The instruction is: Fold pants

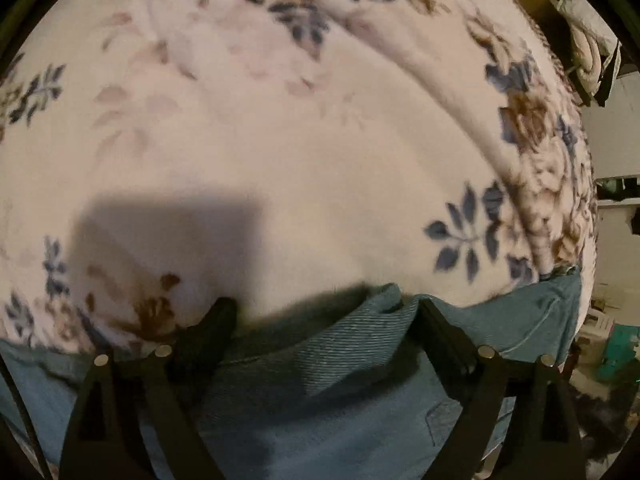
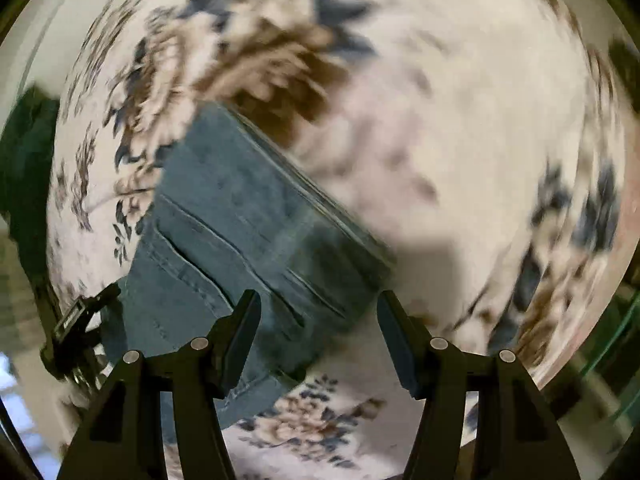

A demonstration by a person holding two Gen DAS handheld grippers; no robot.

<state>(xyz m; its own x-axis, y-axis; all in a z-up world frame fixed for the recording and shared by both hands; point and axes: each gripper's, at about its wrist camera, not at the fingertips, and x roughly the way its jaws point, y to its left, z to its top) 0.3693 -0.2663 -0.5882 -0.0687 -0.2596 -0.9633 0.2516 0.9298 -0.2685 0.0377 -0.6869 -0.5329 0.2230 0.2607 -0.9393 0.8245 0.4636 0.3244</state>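
Spread over the bed, a cream fleece blanket with blue and brown flowers (image 1: 280,168) carries the folded blue denim pants (image 2: 240,232). Above them the left gripper (image 1: 324,308) stands wide apart, pinching nothing. Likewise the right gripper (image 2: 318,300) is spread and empty over the pants' edge.

Both wrist cameras look steeply down, close over a floral blanket (image 1: 280,160); each view catches the folded blue jeans (image 2: 240,240) between its fingers.

Motion blur smears the blanket (image 2: 460,128); pants (image 1: 340,400) run past the bottom edge.
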